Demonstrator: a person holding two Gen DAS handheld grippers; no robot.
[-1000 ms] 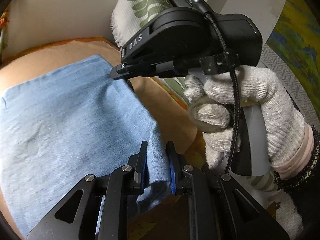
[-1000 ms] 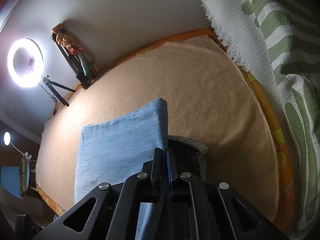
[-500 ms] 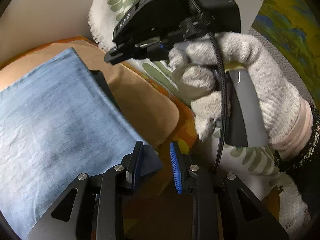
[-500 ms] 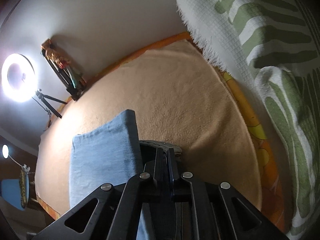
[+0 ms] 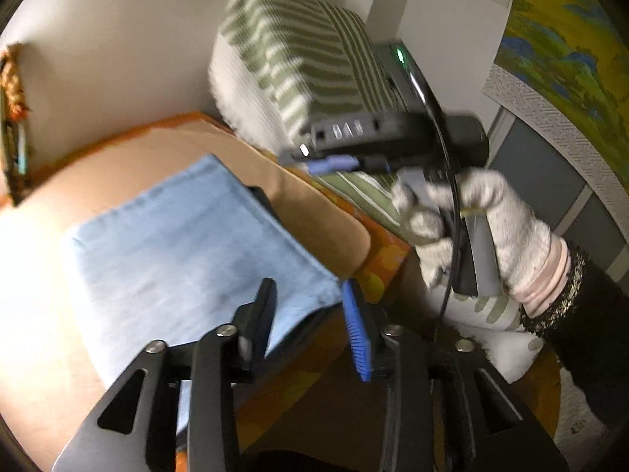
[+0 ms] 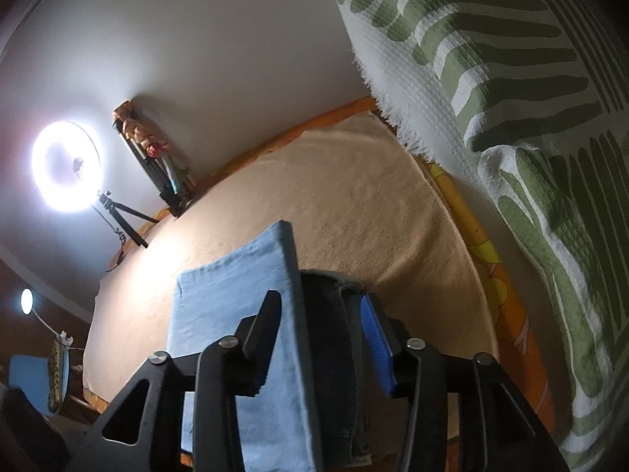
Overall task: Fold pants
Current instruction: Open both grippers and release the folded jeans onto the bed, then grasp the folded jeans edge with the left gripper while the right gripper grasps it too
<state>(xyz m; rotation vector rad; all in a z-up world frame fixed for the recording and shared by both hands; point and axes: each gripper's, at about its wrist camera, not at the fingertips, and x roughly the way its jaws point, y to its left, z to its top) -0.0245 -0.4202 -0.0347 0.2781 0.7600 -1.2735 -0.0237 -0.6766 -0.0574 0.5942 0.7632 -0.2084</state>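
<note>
The folded light-blue pants point(image 5: 188, 251) lie flat on the peach blanket point(image 5: 129, 161). My left gripper point(image 5: 310, 322) is open, its fingers just above the near right corner of the pants, holding nothing. The right gripper shows in the left wrist view point(image 5: 326, 153), held by a gloved hand above and right of the pants. In the right wrist view the right gripper point(image 6: 320, 326) is open, its jaws straddling the thick folded edge of the pants point(image 6: 236, 314) without gripping it.
A green-striped white folded blanket point(image 6: 511, 118) lies along the right side of the bed. A ring light point(image 6: 67, 169) on a tripod stands at the far left by the wall. The orange bed edge point(image 5: 377, 267) is near the pants' corner.
Both grippers have let go of the pants: the left opened about half a second ago, the right just now. The pants lie flat, and both grippers have pulled back and up a little.
</note>
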